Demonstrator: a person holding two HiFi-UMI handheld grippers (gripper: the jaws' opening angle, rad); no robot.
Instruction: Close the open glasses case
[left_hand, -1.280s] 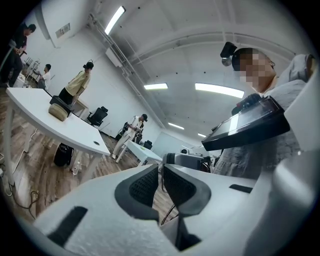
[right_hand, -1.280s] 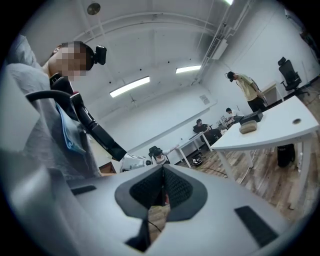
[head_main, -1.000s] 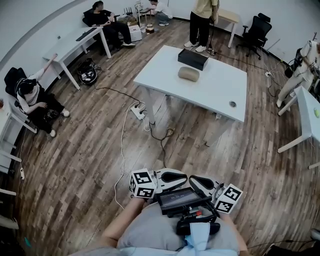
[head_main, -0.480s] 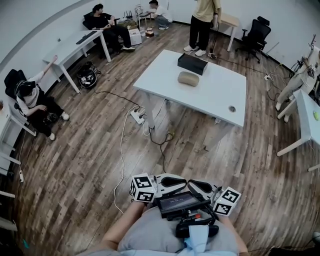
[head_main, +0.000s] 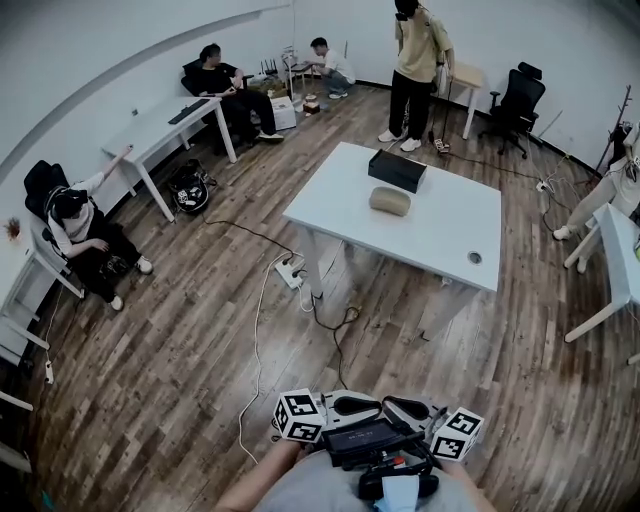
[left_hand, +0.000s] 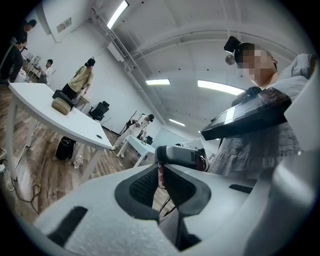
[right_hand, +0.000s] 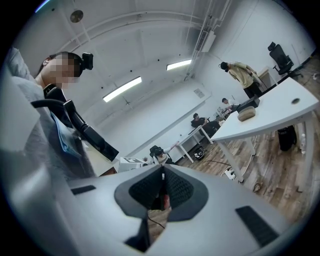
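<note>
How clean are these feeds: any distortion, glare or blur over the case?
Head view: heavy fisheye bend, even light, case small but sharp on the table. Left gripper view: dark round vignette, glaring strip lights, case tiny. Right gripper view: same vignette, case tiny, no glare on it.

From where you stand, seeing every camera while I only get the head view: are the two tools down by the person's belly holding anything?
Observer: The right tool isn't. Its own view shows the jaws pressed together with nothing between them.
Operator: And the other one?
Observer: The left tool is empty too. Its own view shows the jaws closed to a sliver, with nothing in it.
</note>
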